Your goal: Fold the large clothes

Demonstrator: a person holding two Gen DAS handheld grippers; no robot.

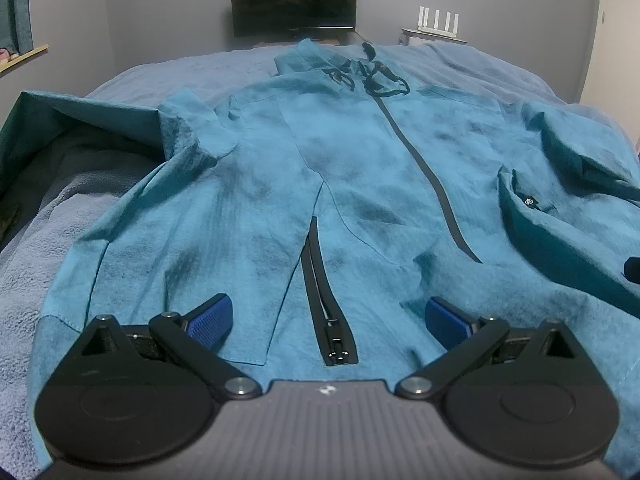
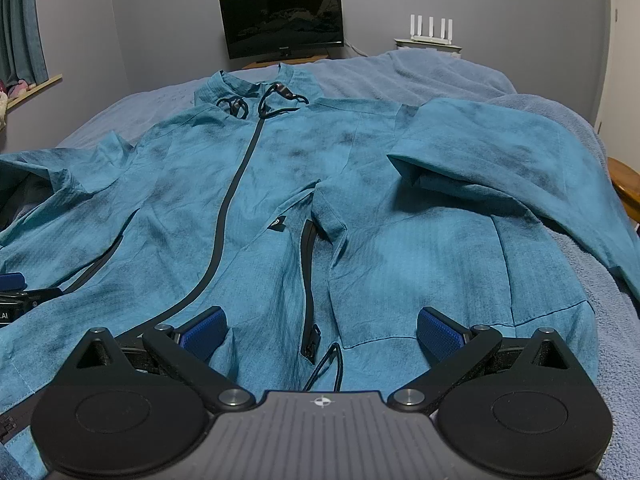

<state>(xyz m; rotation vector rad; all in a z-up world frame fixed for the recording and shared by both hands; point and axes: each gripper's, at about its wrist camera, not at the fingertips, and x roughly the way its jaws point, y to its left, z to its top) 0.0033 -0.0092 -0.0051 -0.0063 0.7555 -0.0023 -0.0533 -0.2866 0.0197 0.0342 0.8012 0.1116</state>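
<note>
A large teal zip-up jacket (image 1: 352,168) lies front up on a bed, collar and black drawcords at the far end; it also shows in the right wrist view (image 2: 400,240). Its main zipper (image 1: 424,168) is closed. My left gripper (image 1: 328,316) is open and empty, low over the hem, its blue pads either side of a pocket zipper (image 1: 324,296). My right gripper (image 2: 320,330) is open and empty over the hem, astride another pocket zipper (image 2: 308,264) and a black cord loop (image 2: 328,368). The right sleeve (image 2: 500,160) lies folded across the body. The left gripper shows at the right wrist view's left edge (image 2: 12,292).
The bed has a grey-blue fleece blanket (image 1: 48,240). A dark monitor (image 2: 282,18) and a white router (image 2: 430,26) stand by the far wall. A curtain and windowsill (image 2: 24,56) are at the left. A wooden piece (image 2: 626,184) sticks out at the right.
</note>
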